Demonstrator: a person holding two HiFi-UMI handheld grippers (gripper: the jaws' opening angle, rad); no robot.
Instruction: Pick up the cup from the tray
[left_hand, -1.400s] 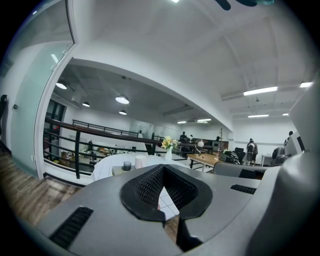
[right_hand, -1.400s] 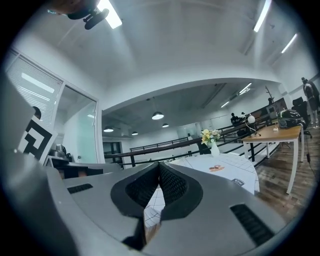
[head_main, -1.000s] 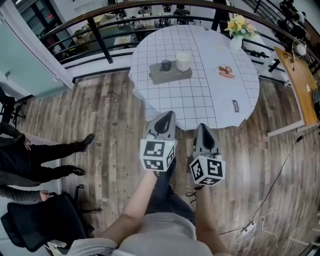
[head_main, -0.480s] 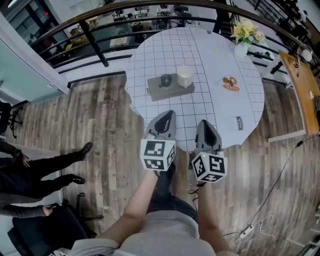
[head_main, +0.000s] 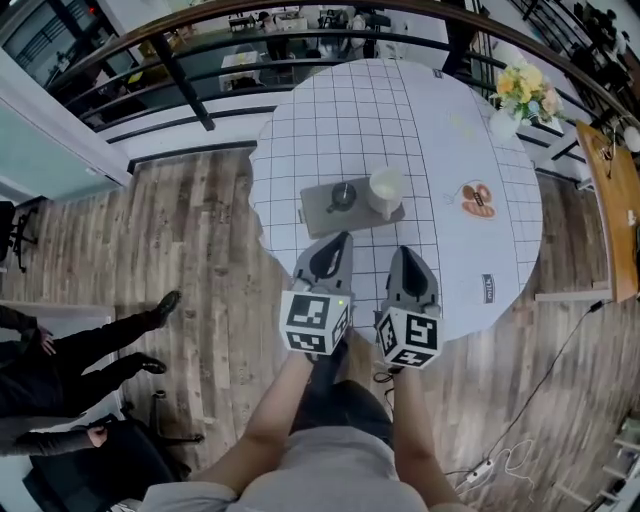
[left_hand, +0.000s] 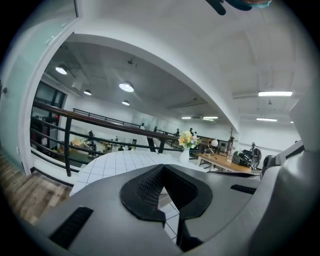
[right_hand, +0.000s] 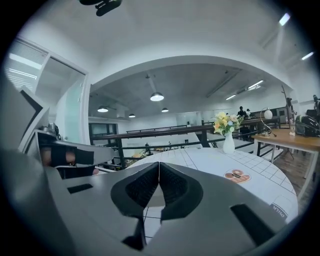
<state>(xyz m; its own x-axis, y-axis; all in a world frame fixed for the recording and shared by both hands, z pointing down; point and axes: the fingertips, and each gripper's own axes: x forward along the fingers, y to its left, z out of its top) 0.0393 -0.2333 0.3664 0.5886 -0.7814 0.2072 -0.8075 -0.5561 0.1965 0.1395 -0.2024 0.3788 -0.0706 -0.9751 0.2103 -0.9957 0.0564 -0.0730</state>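
Note:
A white cup (head_main: 384, 190) stands on a grey tray (head_main: 322, 211) near the front of the round, grid-patterned table (head_main: 400, 110); a small dark round object (head_main: 343, 196) sits on the tray to the cup's left. My left gripper (head_main: 342, 240) and right gripper (head_main: 402, 254) hang side by side just short of the table's near edge, both shut and empty, tips pointing at the tray. In the left gripper view the left gripper (left_hand: 162, 167) has its jaws together over the table. The right gripper (right_hand: 159, 164) looks the same in the right gripper view.
A vase of flowers (head_main: 518, 95) stands at the table's far right, with a small plate (head_main: 477, 198) nearer. A wooden desk (head_main: 612, 210) is at the right. Black railings (head_main: 190, 90) run behind the table. A seated person's legs (head_main: 90, 350) are at the left.
The table and tray have come nearer to me and lower in the head view. Both grippers stay shut and now reach the table's near edge.

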